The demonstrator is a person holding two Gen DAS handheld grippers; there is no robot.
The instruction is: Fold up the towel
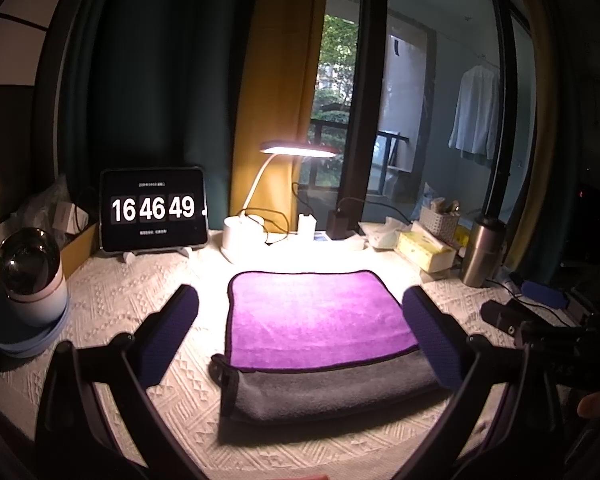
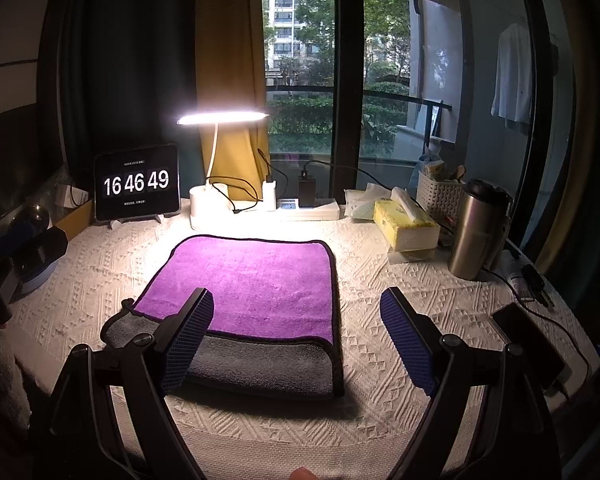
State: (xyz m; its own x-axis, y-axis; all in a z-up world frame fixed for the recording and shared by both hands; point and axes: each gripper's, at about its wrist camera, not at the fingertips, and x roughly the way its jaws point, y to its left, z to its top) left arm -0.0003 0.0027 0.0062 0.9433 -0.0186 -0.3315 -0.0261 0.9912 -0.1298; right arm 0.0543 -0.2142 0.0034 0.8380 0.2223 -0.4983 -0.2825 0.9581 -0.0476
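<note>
Lying flat: towel [image 1: 320, 312] [image 2: 244, 276], folded, purple layer on top, grey layer showing along the near edge, on the white textured cloth [image 1: 140, 292] [image 2: 400, 280] over the counter.
Left claw [image 1: 300, 332]: released, spread wide, blue pads either side of the towel, gripping nothing.
Right claw [image 2: 296, 340]: released, spread wide, left pad above the towel's near edge, right pad over bare cloth.
Behind towel: lit desk lamp [image 1: 298, 148] [image 2: 222, 117], tablet clock [image 1: 154, 208] [image 2: 137, 182] reading 16 46 49.
Right side: tissue box [image 2: 406, 228] [image 1: 424, 250], steel tumbler [image 2: 476, 232] [image 1: 482, 250].
</note>
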